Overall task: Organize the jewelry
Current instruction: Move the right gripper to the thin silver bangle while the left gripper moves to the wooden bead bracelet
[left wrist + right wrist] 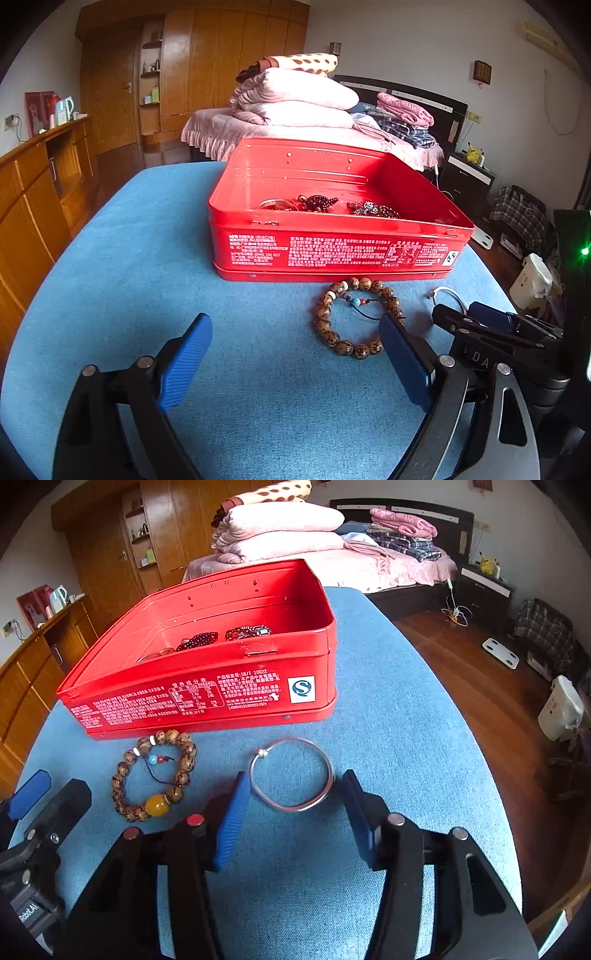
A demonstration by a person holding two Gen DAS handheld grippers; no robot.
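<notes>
Right gripper (293, 805) open, unclosed pads flanking silver bangle (291, 773); we see red tin (207, 686) straight beyond.

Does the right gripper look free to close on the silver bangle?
Probably yes: the silver bangle lies flat on the blue cloth between the right gripper's open fingers, nothing in between.

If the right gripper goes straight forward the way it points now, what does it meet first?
Most likely the silver bangle, lying between the fingers of the right gripper on the blue cloth; the red tin lies further on.
</notes>
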